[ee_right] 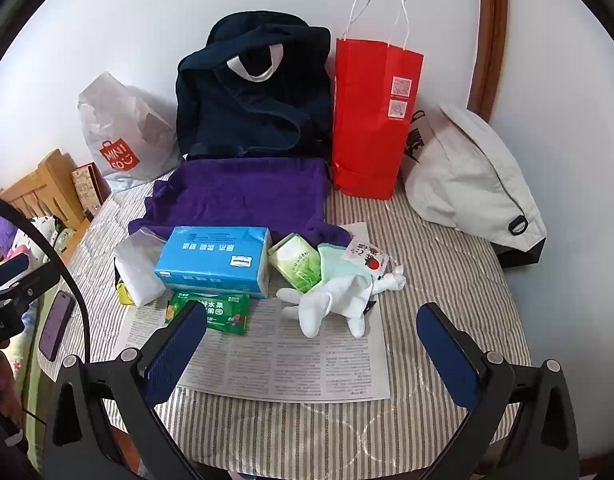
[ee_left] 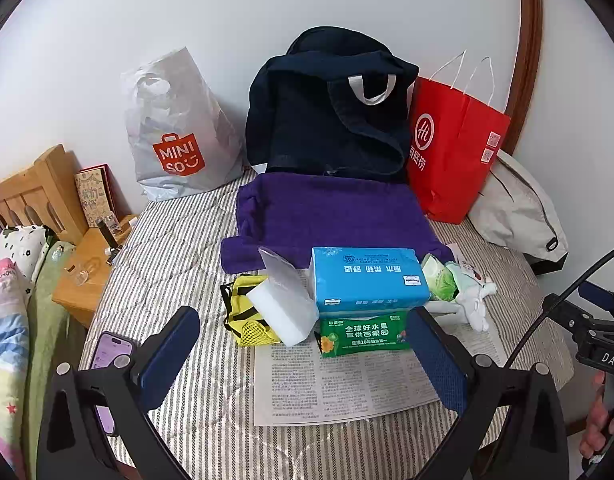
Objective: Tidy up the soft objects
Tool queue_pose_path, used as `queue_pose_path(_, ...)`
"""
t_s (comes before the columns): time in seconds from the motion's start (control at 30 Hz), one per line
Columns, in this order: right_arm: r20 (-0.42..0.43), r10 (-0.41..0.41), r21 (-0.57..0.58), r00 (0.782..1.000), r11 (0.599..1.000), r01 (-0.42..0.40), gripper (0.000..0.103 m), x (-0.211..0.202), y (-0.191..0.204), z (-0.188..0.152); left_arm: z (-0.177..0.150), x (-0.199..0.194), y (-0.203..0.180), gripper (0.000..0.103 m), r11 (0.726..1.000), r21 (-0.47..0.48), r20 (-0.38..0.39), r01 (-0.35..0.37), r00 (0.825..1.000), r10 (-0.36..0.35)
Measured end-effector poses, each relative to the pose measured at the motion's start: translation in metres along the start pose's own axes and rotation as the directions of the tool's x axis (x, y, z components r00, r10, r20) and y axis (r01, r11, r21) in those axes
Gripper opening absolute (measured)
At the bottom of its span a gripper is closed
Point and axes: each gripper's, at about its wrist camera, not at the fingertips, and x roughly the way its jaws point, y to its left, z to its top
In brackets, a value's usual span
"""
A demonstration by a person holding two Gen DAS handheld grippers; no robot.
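Soft items lie on a newspaper on the striped bed: a blue tissue pack, a green wipes pack, a white sponge block, a yellow mesh pouch, small green tissue packs and white gloves. A purple towel lies behind them. My left gripper is open and empty just before the pile. My right gripper is open and empty above the newspaper.
Against the wall stand a white MINISO bag, a navy bag, a red paper bag and a white drawstring bag. A phone lies at the bed's left edge beside a wooden nightstand.
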Motion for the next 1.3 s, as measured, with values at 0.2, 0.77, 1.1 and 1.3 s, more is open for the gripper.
queue_pose_path(0.2, 0.003, -0.003, -0.007, 1.000, 1.000, 0.003, 0.103, -0.003, 0.002, 0.001, 0.000, -0.002, 0.001, 0.103, 1.000, -0.002, -0.003, 0.001, 1.000, -0.001)
queue_pose_path(0.77, 0.006, 0.003, -0.009, 1.000, 1.000, -0.003, 0.103, -0.005, 0.009, 0.001, -0.002, 0.001, 0.000, 0.103, 1.000, -0.003, -0.012, 0.004, 1.000, -0.004)
queue_pose_path(1.1, 0.007, 0.000, -0.011, 1.000, 1.000, 0.000, 0.103, -0.006, 0.011, 0.002, -0.001, 0.001, 0.001, 0.103, 1.000, -0.003, -0.011, 0.005, 1.000, -0.005)
queue_pose_path(1.3, 0.007, 0.002, -0.009, 1.000, 1.000, -0.002, 0.103, -0.006, 0.013, 0.001, -0.003, 0.001, 0.002, 0.103, 1.000, -0.004, -0.011, 0.006, 1.000, -0.006)
